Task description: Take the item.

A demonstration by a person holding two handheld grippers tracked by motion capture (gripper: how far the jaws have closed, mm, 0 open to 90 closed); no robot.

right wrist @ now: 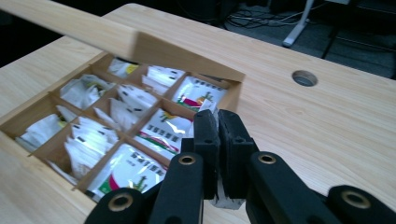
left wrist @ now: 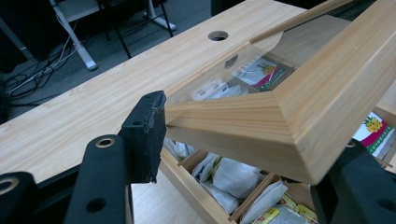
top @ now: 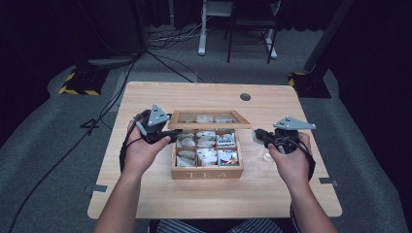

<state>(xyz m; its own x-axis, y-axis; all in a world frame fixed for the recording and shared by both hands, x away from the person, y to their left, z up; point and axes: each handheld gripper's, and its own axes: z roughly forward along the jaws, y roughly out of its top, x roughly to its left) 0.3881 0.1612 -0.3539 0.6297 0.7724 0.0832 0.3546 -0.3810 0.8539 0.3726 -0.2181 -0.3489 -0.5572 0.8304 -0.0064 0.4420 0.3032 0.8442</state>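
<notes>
The wooden tea box sits near the middle of the table, its long axis running left to right across the person's view and its lettered front wall facing the person. Its glass-paned lid is raised at the back edge, long side parallel to the box, tilted up and open over the compartments. The left gripper holds the lid's front left corner between its jaws; in the left gripper view one pad lies against the wooden frame, so the jaws are clamped on the lid. The right gripper hovers just right of the box, jaws pressed together on a white tea bag, whose paper shows between and below the pads. Tea bags fill the six compartments.
</notes>
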